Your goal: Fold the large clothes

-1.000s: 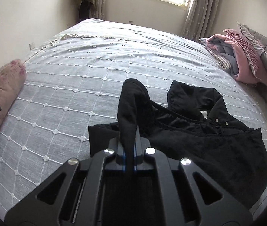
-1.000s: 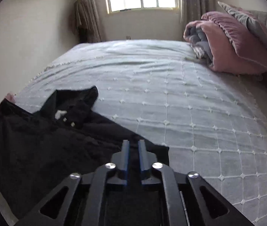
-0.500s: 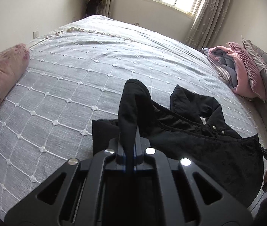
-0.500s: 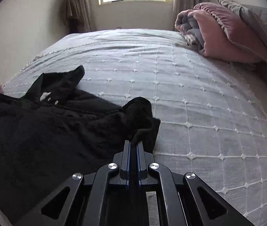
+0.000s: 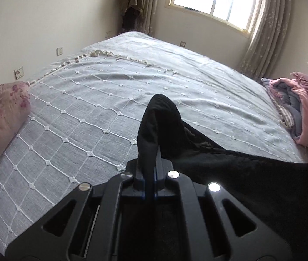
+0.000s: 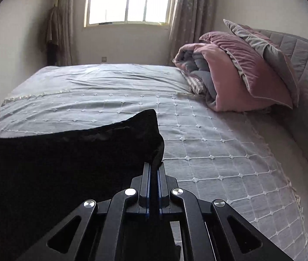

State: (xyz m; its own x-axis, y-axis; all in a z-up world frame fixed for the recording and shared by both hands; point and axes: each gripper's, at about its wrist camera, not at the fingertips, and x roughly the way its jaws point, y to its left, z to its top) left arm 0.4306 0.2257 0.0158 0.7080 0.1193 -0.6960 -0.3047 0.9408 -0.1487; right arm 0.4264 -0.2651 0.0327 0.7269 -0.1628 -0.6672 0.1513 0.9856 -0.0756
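A large black fleece garment [image 5: 240,174] hangs lifted above the grey quilted bed [image 5: 84,113]. My left gripper [image 5: 150,169] is shut on one corner of it, and a fold of cloth stands up over the fingers. My right gripper [image 6: 154,169] is shut on another corner of the garment [image 6: 56,163], which stretches away to the left of it as a taut sheet. The collar and buttons are hidden now.
A rolled pink and grey duvet [image 6: 230,80] with pillows lies at the head of the bed by the padded headboard [image 6: 306,69]. A floral pink pillow [image 5: 4,113] lies at the bed's left edge. A window [image 6: 127,0] with curtains is on the far wall.
Both grippers have risen with the garment. It lay spread on the bed with collar showing; now it is lifted and stretched between them. The right gripper closed on its corner.
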